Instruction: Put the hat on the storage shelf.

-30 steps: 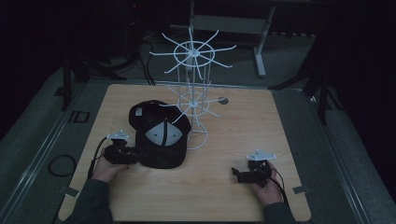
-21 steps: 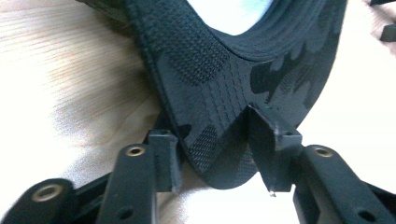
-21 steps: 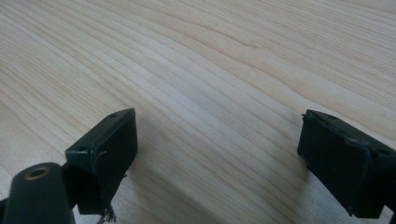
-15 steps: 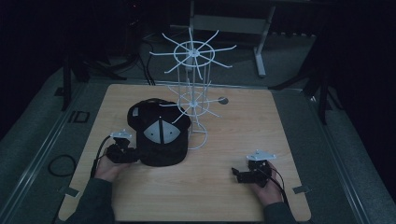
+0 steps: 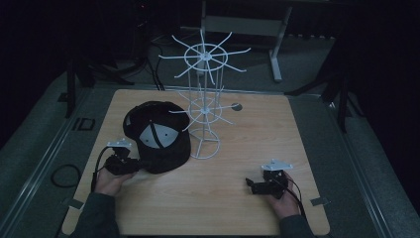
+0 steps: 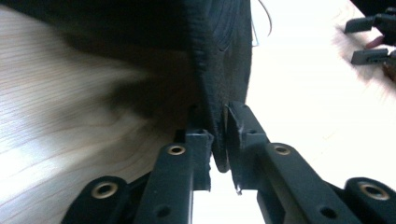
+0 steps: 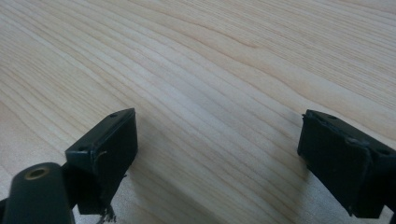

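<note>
Left fingers (image 6: 236, 123) just closed, pinching cap (image 5: 158, 136) brim edge; right fingers (image 7: 107, 140) spread over bare table (image 5: 297, 129).

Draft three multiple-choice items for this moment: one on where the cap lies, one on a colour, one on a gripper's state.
1. Where does the cap lie?
A. On the table, left of the rack
B. Hung on the rack
C. On the floor

2. What colour is the rack?
A. Red
B. White
C. Black

3. How does the left gripper stand?
A. Wide open above the cap
B. Shut on the cap's edge
C. Shut on a rack arm

Key: 1 A, the high view shows the cap on the wood beside the rack's base. 2 B, its wires are white against the dark room. 3 B, its jaws have just been closing, and the left gripper view shows the cap's edge pinched between the pads.
</note>
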{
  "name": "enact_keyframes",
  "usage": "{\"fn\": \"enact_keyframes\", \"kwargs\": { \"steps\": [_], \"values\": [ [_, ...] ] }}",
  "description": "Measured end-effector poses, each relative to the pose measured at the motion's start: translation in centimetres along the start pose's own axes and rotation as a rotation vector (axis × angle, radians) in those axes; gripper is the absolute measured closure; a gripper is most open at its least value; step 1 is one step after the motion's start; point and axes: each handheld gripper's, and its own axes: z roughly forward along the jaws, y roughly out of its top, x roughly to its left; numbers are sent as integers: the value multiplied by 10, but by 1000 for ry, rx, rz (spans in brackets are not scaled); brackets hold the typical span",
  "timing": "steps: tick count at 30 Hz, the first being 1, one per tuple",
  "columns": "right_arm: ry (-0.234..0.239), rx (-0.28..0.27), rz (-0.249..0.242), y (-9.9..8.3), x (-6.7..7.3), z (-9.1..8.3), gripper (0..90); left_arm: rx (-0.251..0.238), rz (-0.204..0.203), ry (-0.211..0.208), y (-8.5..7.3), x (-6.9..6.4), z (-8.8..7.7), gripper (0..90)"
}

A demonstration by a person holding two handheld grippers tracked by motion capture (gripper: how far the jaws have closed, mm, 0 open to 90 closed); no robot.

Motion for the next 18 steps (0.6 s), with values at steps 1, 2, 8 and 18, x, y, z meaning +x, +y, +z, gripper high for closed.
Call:
{"fn": "enact_keyframes", "kwargs": {
  "steps": [1,2,8,18],
  "values": [
    [0,0,0,0,0,0,119,-15,-9,14,-1,1,-4,851],
    [0,0,0,0,0,0,119,-15,-9,14,-1,1,-4,857],
    [0,0,0,0,0,0,119,-49,-19,83,-3,-2,-12,862],
    [0,0,-1,0,0,0,119,-70,19,150,-1,-11,-19,864]
  ]
}}
